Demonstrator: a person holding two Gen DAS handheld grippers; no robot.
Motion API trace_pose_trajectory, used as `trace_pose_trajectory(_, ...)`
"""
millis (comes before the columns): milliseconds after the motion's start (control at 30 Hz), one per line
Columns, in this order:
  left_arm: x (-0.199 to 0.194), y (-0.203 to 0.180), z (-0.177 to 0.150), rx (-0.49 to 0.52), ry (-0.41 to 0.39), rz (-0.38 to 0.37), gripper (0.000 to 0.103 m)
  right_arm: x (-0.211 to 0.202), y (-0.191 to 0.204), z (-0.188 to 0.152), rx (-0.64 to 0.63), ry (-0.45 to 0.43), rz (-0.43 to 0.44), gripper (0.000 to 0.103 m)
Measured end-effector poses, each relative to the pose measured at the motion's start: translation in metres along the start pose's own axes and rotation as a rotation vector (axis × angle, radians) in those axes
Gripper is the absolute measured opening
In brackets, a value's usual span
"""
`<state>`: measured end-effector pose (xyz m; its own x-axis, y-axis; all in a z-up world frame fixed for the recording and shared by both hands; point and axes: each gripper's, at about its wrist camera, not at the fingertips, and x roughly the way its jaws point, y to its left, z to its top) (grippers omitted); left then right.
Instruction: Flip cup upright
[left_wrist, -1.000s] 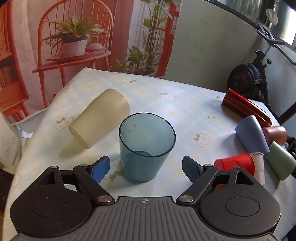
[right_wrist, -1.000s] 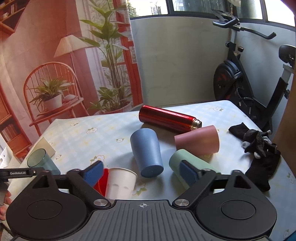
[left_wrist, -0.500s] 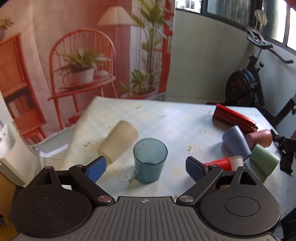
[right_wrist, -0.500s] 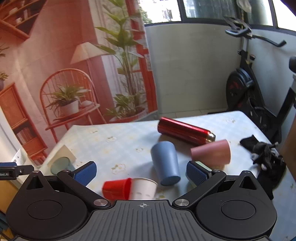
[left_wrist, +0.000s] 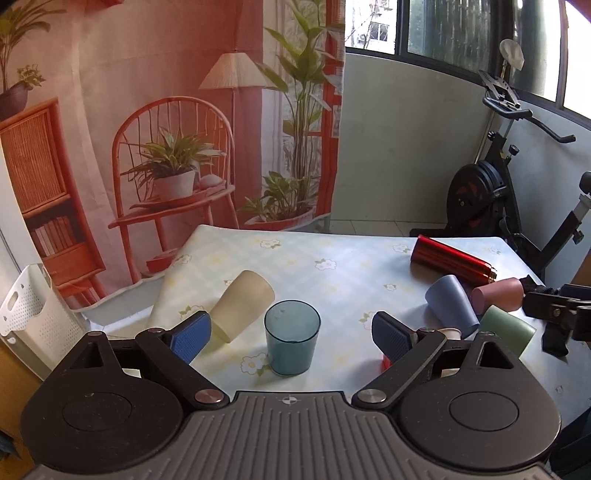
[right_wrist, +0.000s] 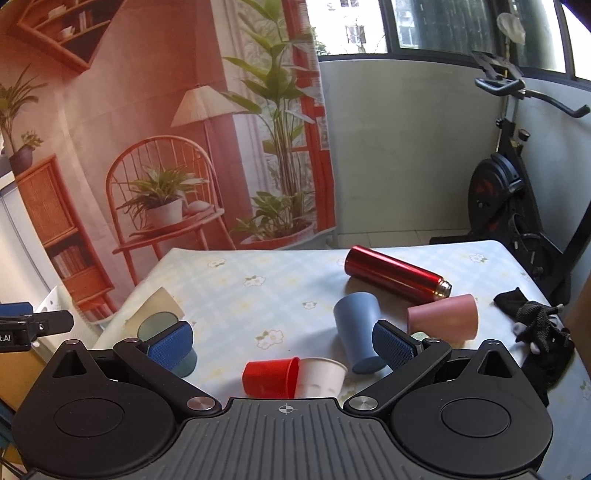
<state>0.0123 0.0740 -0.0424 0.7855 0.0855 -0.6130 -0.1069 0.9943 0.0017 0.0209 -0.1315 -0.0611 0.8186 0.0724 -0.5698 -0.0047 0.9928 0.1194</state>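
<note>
My table (left_wrist: 332, 273) wears a pale checked cloth with small flowers, set before a printed orange curtain (left_wrist: 147, 92) and an exercise bike (left_wrist: 495, 192). My left tongs (left_wrist: 291, 334) and right tongs (right_wrist: 282, 341) both gape, holding nothing. The clear teal cup (left_wrist: 291, 338) stands upright between my left pads; a matte cream cup (left_wrist: 242, 304) lies tipped beside it.

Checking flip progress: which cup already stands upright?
The translucent teal cup, mouth up, between the left gripper's open fingers; every other cup lies on its side.

upright cup (left_wrist: 292, 338) on table (left_wrist: 332, 273) | tipped cup (left_wrist: 242, 304) just behind-left
</note>
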Motion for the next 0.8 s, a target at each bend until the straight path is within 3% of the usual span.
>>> trace_pose_trajectory(800, -0.023, 0.004, -0.003, -0.016, -0.079, 0.007, 0.095, -0.002, 0.008, -0.002, -0.023, -0.014, 0.002, 0.103)
